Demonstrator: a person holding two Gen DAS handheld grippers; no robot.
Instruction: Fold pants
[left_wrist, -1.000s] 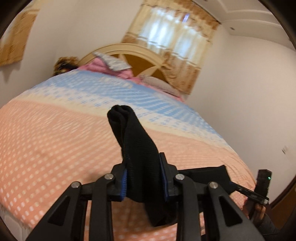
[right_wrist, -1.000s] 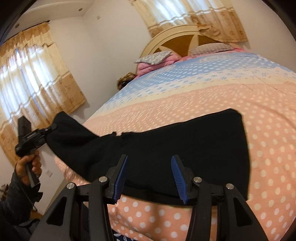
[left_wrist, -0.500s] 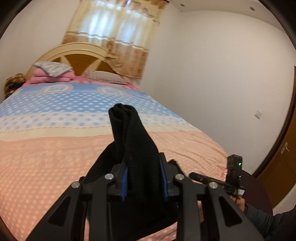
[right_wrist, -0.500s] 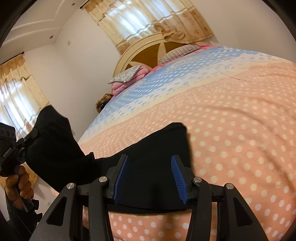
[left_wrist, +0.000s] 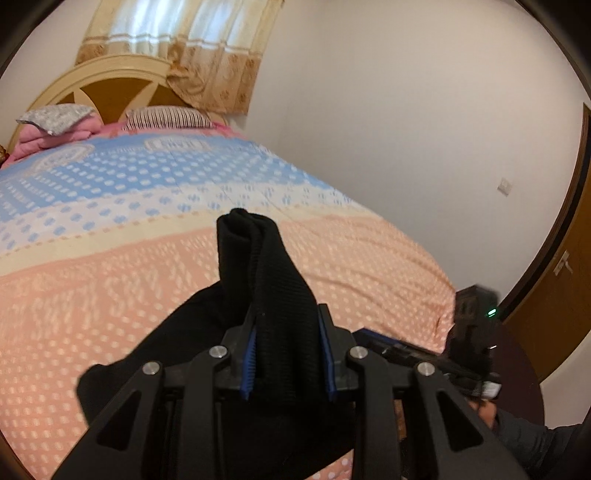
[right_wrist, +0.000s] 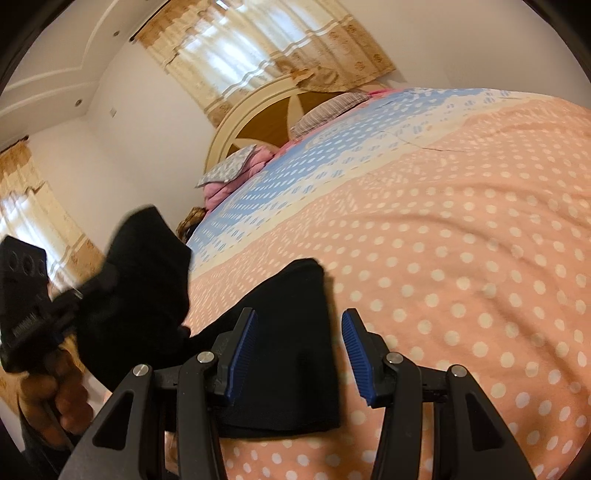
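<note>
The black pants (right_wrist: 295, 343) lie on the bed near its foot edge. My left gripper (left_wrist: 288, 354) is shut on a bunched end of the pants (left_wrist: 258, 266) and holds it lifted above the bed; that lifted end also shows in the right wrist view (right_wrist: 144, 266). My right gripper (right_wrist: 299, 350) is open and empty, its blue pads (right_wrist: 354, 350) hovering just above the flat part of the pants. The right gripper also shows in the left wrist view (left_wrist: 472, 354), low at the right.
The bed (right_wrist: 461, 258) has a peach and blue dotted cover, with pillows (left_wrist: 166, 118) and a headboard (left_wrist: 110, 77) at the far end. A wall and a brown door (left_wrist: 569, 288) stand to the right. Curtained windows (right_wrist: 251, 48) are behind.
My left gripper has carried the lifted pants end rightward toward my right gripper, folding the pants shorter. The flat part under my right gripper now looks narrower.
</note>
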